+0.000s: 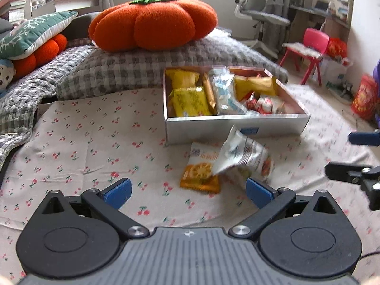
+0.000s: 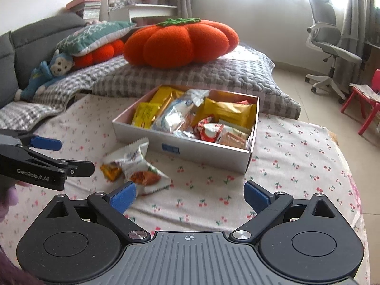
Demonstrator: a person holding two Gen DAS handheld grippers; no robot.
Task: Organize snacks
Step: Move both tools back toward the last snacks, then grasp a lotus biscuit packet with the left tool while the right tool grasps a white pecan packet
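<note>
Left gripper [image 1: 188, 191] agape, white snack packet [image 1: 239, 154] just beyond

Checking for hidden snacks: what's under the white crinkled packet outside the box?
An orange flat packet lies partly beneath the white crinkled packet; anything further underneath stays covered.

We see glossy crinkled foil snack packets [image 2: 140, 166], smooth matt cardboard box [image 2: 180, 152], printed cotton sheet [image 1: 83, 147], fuzzy plush pumpkin cushion [image 1: 154, 23].

one box [image 2: 180, 142], two loose snack packets [image 2: 142, 166]
</note>
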